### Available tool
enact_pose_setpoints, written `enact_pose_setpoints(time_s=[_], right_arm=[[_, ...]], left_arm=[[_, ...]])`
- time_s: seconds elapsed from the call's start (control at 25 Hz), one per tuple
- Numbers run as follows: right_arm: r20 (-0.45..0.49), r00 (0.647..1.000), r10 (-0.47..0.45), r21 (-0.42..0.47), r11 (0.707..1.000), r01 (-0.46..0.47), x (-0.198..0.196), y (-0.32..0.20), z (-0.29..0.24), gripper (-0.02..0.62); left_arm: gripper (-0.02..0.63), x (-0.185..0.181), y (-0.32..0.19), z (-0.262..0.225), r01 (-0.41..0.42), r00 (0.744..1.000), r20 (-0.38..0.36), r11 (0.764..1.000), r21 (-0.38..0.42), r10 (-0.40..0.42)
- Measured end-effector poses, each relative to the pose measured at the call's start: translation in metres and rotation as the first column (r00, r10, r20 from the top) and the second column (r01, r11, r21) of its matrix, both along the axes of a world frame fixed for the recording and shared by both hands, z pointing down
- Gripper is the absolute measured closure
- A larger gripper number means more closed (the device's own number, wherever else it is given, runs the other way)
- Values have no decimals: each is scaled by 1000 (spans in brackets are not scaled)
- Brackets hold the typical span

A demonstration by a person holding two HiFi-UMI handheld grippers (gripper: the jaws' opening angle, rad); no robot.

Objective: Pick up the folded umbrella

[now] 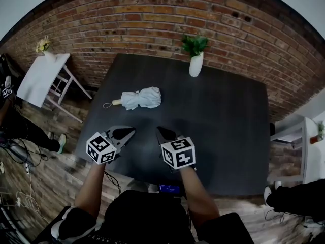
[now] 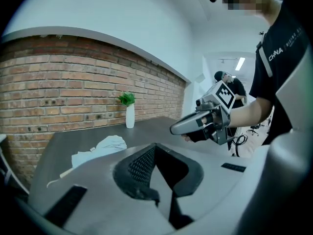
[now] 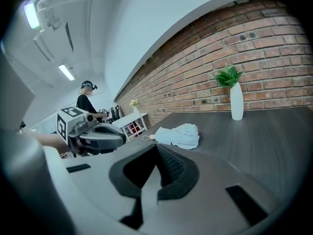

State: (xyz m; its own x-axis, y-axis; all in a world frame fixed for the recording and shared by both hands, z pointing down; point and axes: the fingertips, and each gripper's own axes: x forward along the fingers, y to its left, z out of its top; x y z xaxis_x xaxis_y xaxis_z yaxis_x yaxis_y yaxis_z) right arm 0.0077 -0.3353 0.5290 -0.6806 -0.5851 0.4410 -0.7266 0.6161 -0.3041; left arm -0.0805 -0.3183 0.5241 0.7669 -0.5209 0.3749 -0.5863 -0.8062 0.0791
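Nothing's picked up yet. The folded umbrella [image 1: 139, 98] lies on the table [image 1: 228, 136] out ahead of both grippers, well apart from them. The left gripper [image 1: 133, 130] and right gripper [image 1: 159, 129] both have their jaws pressed together with nothing in them, so I'd say opening, reaching and grabbing are all left. The head view shows that gap. Only the gripper views show aim: the umbrella sits off to the left of the left one's jaws and nearly dead ahead of the right's.

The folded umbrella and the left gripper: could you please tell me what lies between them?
Only bare table lies between the folded umbrella and the left gripper; the head view shows it.
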Motion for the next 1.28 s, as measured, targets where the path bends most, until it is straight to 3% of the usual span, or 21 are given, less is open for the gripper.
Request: enact_pose_setpoints(time_s=[0.2,0.4,0.76,1.04,1.16,1.28], right_arm=[[-18,1000,10,-3,1000,-10,-11,-31,3,587],[-40,999,14,-10,1000,-14,-25,-63,6,587],[-47,999,8,-38,999,-10,-53,-116,20,588],[-53,998,22,-69,997,-26,-55,-141,34,586],[-52,998,28,-81,996,-32,-56,-149,39,588],[-56,998,30,-95,995,-35,-57,-154,45,588]], left_arm=[[603,-13,-42,12,-63,986,156,998,26,58],[603,-24,-88,30,-137,940,320,990,41,117],[592,-38,-160,71,-186,885,434,983,-3,169],[432,-39,-192,116,-228,796,559,970,-78,232],[340,-39,-203,133,-250,733,625,961,-118,268],[290,-37,-211,147,-287,663,679,945,-158,315]])
